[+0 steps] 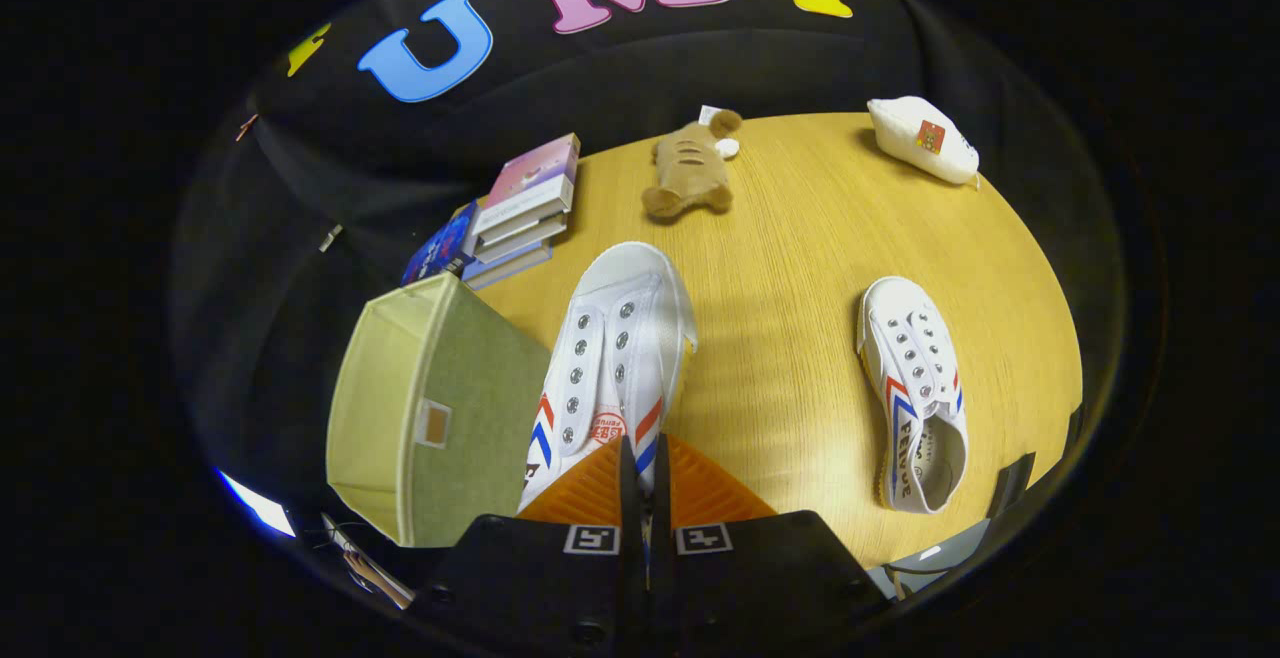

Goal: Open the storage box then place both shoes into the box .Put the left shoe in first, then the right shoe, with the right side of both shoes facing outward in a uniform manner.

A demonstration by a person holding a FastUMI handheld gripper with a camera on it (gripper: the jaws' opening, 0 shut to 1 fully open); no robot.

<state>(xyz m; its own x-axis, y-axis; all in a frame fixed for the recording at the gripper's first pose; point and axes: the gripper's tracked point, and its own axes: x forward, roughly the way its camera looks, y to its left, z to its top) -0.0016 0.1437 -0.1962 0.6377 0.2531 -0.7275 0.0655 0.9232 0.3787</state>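
Sneakers number two, both white canvas with red and blue chevron stripes on the sides, metal eyelets and no laces threaded. One sneaker sits at the lower centre of the frame, toe pointing away toward the upper part of the picture, its heel end pinched between the fingers of the gripper, which are drawn nearly together on the shoe's collar with just a thin slit between them. A red round logo shows on its tongue just ahead of the fingers. The other sneaker lies at the lower right on the wooden table, well apart from the held one, its opening and grey insole turned toward the camera. One storage box, pale green fabric with a small label pocket on its side, stands at the lower left, just beside the held sneaker, its open top facing left. Farther back, at the upper left of the table, lies one stack of books. One brown plush toy rests at upper centre, and one white pouch at upper right.
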